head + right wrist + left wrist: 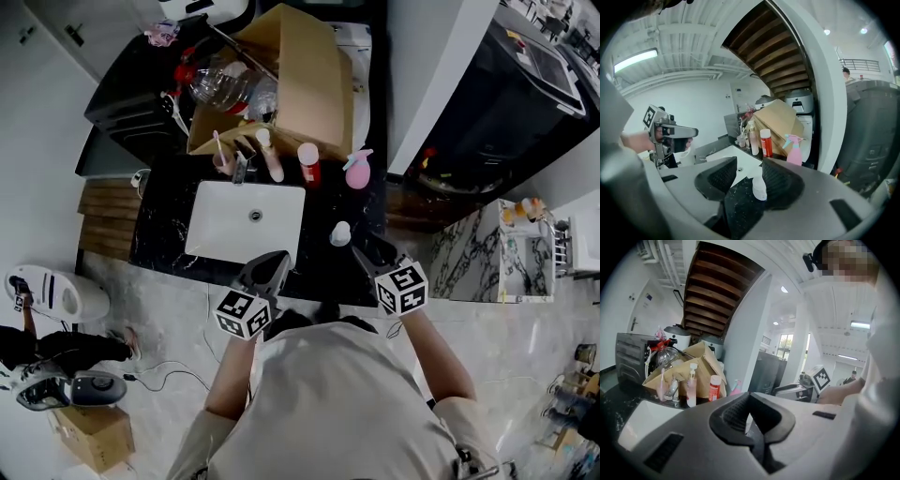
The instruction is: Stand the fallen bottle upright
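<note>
A small white bottle (pixel 340 233) stands upright on the black counter (pixel 319 258), right of the white sink (pixel 246 220). My right gripper (pixel 361 248) hovers just in front of it, above the counter's near edge. In the right gripper view the white bottle (pixel 759 186) shows in the gap between the jaws, beyond them and untouched; the right gripper (pixel 750 164) is open. My left gripper (pixel 279 258) hangs over the sink's front rim. In its own view the left gripper (pixel 750 397) has its tips together with nothing held.
Behind the sink stand a faucet (pixel 240 169), a pump bottle (pixel 269 155), a red bottle (pixel 308 162) and a pink spray bottle (pixel 357 171). A tilted cardboard box (pixel 300 75) with clear plastic bottles leans behind them. A dark appliance (pixel 141 103) sits at back left.
</note>
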{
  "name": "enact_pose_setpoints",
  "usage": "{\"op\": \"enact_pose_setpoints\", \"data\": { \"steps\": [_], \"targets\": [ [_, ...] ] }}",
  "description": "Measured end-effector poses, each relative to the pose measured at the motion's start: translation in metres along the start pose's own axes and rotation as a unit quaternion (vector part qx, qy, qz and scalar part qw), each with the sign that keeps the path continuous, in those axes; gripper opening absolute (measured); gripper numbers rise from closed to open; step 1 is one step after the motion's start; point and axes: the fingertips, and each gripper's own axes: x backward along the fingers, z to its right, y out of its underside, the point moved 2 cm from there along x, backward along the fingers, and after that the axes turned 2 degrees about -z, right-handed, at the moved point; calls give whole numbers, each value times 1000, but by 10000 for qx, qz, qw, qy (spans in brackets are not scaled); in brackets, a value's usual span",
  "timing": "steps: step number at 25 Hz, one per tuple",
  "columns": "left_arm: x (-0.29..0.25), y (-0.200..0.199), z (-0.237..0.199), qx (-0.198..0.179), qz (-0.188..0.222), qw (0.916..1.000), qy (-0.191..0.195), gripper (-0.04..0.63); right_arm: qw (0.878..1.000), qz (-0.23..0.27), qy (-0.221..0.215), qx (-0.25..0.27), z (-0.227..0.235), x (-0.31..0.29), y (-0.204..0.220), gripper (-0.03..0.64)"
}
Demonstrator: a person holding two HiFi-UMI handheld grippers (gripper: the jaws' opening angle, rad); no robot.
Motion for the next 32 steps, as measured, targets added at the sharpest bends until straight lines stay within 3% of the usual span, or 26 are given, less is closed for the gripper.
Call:
{"op": "enact_pose_setpoints", "data": {
  "steps": [13,25,32],
  "targets": [
    [41,-39,-24,-245,183,9984,486,8,9977,487,410,-250,-45,31,-54,66],
    [67,-53,-33,-480,318,9958,715,8,9912,927,943,44,-73,56,-85,32],
    [71,-54,-35,-520,310,9950,791,8,9896,1020,1009,70,-78,58,-87,31]
  ]
}}
